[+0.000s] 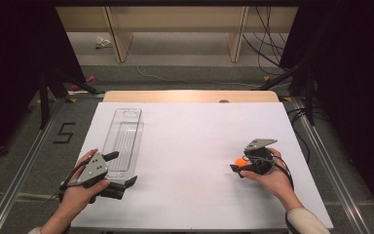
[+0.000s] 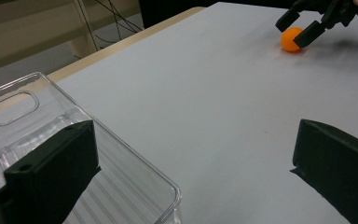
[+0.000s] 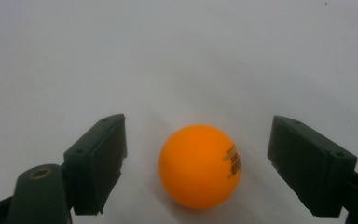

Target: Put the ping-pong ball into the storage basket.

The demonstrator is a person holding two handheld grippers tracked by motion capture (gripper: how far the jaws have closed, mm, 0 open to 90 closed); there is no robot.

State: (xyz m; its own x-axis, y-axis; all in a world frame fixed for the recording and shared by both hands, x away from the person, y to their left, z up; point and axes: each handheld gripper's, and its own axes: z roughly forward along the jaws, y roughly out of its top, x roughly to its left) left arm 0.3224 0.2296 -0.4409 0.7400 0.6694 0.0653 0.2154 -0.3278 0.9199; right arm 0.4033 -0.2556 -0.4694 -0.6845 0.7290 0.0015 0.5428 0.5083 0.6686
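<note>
An orange ball (image 1: pixel 241 161) lies on the white table sheet (image 1: pixel 185 141) at the right. My right gripper (image 1: pixel 238 165) straddles it, open. In the right gripper view the ball (image 3: pixel 199 168) sits between the two black pads with a gap on each side, and the gripper (image 3: pixel 199 140) touches nothing. My left gripper (image 1: pixel 121 169) rests low at the front left, open, with nothing between its pads (image 2: pixel 56 172). Its nearer jaw stands beside the front end of a clear plastic tray (image 1: pixel 124 134). In the left gripper view, the ball (image 2: pixel 292 39) and the right gripper (image 2: pixel 294 30) are far off.
The clear tray (image 2: pixel 135 163) is long, ribbed, and has a handle cutout at its far end. A wooden strip (image 1: pixel 190 96) runs along the table's far edge. Beyond it are a shelf frame and cables on the floor. Dark stands flank both sides.
</note>
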